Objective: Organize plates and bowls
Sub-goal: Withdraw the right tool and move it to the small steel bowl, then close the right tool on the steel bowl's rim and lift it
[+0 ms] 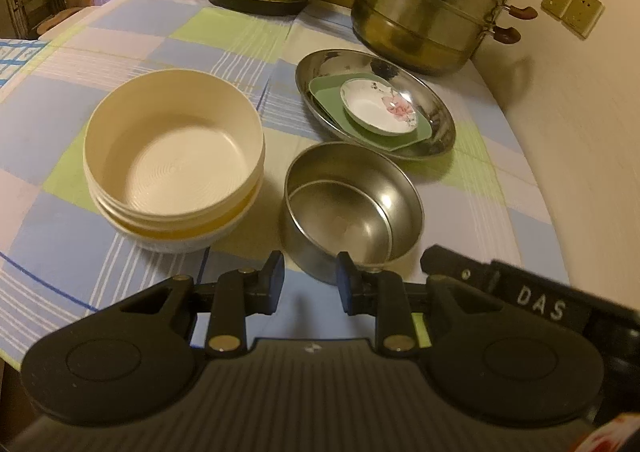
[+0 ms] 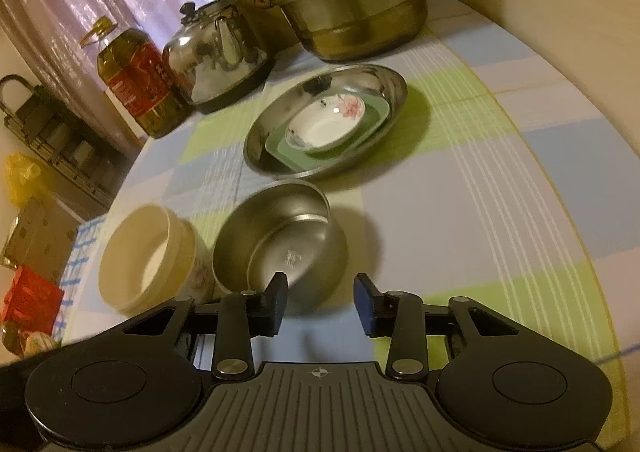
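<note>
Both hand-held grippers, left [image 1: 310,282] and right [image 2: 321,304], released; steel bowl [image 1: 352,207] blurred beyond.

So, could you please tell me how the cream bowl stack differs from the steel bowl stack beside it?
The cream bowl stack looks matte and plastic, with a ridged floor; the steel bowl stack is shiny metal. The cream stack stands taller, with at least three bowls and a white one at the bottom; the steel stack shows two. The steel stack lies nearer the steel plate. Both are nested, upright, empty and rest on the checked tablecloth.
</note>
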The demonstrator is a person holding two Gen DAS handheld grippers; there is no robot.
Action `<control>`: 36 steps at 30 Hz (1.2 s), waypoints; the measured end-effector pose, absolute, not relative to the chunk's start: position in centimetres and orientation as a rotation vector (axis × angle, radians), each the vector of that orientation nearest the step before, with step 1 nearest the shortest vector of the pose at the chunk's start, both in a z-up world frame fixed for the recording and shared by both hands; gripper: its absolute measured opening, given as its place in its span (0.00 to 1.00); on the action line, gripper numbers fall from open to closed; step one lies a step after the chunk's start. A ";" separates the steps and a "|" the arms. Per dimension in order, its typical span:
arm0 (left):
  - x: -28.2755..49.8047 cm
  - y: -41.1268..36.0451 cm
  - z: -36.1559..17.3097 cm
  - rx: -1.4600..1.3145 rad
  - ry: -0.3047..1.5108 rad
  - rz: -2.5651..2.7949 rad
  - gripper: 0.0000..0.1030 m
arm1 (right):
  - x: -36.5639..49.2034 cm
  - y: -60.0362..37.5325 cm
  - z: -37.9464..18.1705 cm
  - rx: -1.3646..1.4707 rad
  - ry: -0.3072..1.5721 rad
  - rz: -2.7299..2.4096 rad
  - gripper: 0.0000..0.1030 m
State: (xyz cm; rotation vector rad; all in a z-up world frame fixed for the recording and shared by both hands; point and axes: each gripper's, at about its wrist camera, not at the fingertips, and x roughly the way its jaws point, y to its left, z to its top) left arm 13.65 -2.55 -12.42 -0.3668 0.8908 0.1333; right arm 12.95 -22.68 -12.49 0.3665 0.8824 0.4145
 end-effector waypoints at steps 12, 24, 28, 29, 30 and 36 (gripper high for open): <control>15.3 -2.4 -13.1 -0.364 0.906 0.123 0.24 | 16.1 -21.4 -14.0 0.327 0.909 0.406 0.20; 15.7 -2.6 -13.1 -0.346 0.926 0.091 0.24 | 16.7 -21.5 -13.9 0.329 0.997 0.423 0.08; 15.7 -2.7 -13.0 -0.330 0.936 0.074 0.24 | 16.1 -22.5 -13.6 0.334 1.045 0.424 0.08; 15.7 -2.8 -13.0 -0.325 0.940 0.067 0.24 | 15.9 -22.9 -13.6 0.331 1.053 0.423 0.08; 15.7 -2.9 -13.1 -0.321 0.945 0.063 0.24 | 15.6 -23.3 -13.5 0.330 1.058 0.422 0.08; 15.9 -3.5 -13.5 -0.309 0.981 0.013 0.24 | 14.3 -25.8 -13.0 0.340 1.067 0.398 0.07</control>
